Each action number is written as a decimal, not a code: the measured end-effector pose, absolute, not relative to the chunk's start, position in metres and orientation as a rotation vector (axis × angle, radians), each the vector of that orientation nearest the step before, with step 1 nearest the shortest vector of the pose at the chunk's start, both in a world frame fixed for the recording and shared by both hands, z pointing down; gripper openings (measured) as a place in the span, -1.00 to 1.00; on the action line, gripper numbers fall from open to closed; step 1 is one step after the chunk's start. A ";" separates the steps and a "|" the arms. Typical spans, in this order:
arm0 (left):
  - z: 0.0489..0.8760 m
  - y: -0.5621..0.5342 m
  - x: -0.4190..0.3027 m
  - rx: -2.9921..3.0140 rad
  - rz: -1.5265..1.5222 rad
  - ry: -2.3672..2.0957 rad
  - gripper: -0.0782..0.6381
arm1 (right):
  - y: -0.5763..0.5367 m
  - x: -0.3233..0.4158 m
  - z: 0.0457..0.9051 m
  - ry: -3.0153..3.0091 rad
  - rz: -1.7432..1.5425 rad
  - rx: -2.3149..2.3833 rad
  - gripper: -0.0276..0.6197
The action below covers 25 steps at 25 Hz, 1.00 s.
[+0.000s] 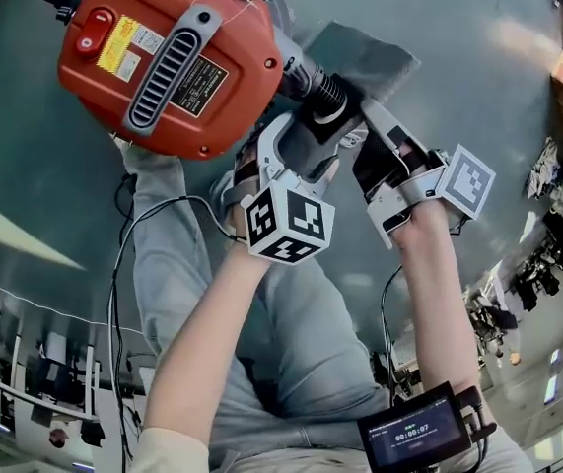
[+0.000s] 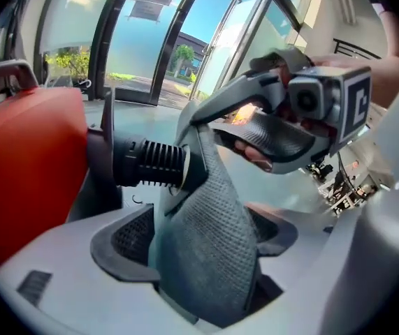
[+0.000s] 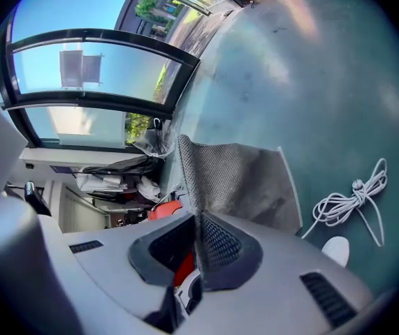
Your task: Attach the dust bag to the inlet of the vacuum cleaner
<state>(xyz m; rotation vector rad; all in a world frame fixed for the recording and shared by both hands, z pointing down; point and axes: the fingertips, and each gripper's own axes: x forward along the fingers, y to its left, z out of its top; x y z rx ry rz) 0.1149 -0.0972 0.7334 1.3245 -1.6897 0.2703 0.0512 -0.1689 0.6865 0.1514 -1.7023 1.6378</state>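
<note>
The red vacuum cleaner [image 1: 173, 57] lies at the upper left of the head view, its black ribbed inlet [image 1: 322, 89] pointing right. The grey mesh dust bag [image 1: 365, 59] hangs at that inlet. In the left gripper view the bag [image 2: 206, 243] drapes down from the inlet [image 2: 150, 164] and lies between the wide-open jaws of my left gripper [image 2: 199, 239]. My right gripper [image 3: 198, 246] is shut on a thin edge of the bag [image 3: 241, 180], just right of the inlet [image 1: 375, 126]. My left gripper [image 1: 306, 131] sits right below the inlet.
A white coiled cable [image 3: 353, 201] lies on the green floor to the right. The person's grey trouser legs [image 1: 291, 353] and a black wire [image 1: 118, 294] are below the grippers. A small screen [image 1: 414, 432] is strapped to the right forearm.
</note>
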 end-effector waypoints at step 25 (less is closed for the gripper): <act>0.744 -0.071 0.077 1.064 0.807 -1.797 -0.73 | -0.168 0.039 0.738 -1.546 1.084 -0.012 -0.73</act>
